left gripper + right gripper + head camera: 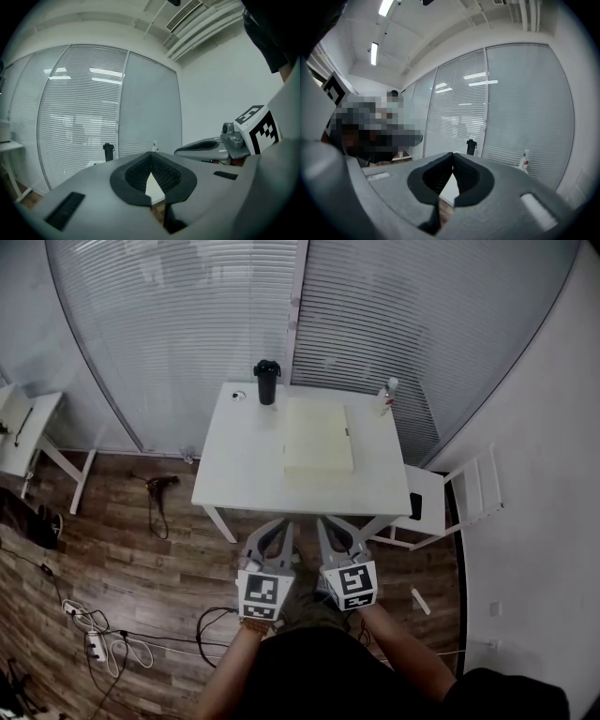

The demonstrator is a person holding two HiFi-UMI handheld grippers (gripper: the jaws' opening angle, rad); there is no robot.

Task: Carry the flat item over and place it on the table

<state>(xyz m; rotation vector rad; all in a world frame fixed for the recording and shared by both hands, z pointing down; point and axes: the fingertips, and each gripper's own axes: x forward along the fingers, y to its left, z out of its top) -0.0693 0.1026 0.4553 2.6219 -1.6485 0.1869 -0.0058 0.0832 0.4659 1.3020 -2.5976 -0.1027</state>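
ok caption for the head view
A flat cream item on white table; left hand-held gripper and right hand-held gripper shut, empty.

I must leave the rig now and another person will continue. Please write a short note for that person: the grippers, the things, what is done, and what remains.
Left gripper: shut, nothing between its jaws.
Right gripper: shut, also empty. Both are held side by side just short of the table's near edge.
Flat cream item: lies flat on the white table, right of the middle, apart from the black bottle and the small bottle near the far edge.
Done: the item appears placed, and neither gripper holds it.
Left: probably nothing.
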